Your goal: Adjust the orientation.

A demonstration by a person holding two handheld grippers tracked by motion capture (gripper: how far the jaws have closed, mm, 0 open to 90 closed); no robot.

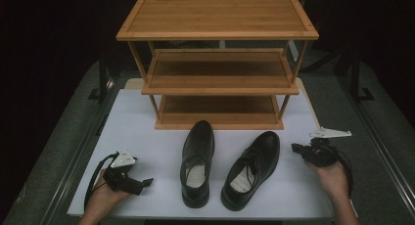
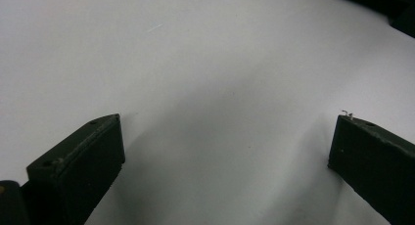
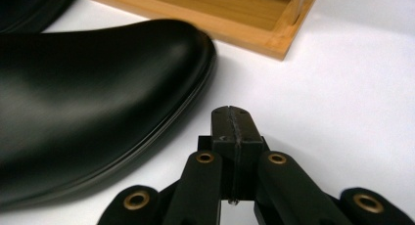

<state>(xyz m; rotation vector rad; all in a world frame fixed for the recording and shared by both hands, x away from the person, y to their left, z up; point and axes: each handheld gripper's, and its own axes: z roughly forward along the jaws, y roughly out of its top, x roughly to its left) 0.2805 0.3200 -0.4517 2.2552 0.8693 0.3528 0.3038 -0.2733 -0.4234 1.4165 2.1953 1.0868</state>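
Two black leather lace-up shoes stand side by side on the white table, toes toward a bamboo rack: the left shoe [image 1: 197, 162] and the right shoe [image 1: 251, 168]. My right gripper [image 1: 295, 147] sits just right of the right shoe, near its toe, jaws shut with nothing between them. In the right gripper view its closed jaws [image 3: 232, 118] point past the glossy toe of the right shoe [image 3: 93, 98] toward the rack's bottom corner [image 3: 281, 39]. My left gripper [image 1: 145, 182] rests at the table's front left, open, over bare white table [image 2: 210, 63].
A three-tier bamboo shoe rack [image 1: 218, 63] stands at the back of the white table [image 1: 147, 117]; its shelves hold nothing. Dark floor and black stand legs surround the table. A person's hands hold both grippers at the near edge.
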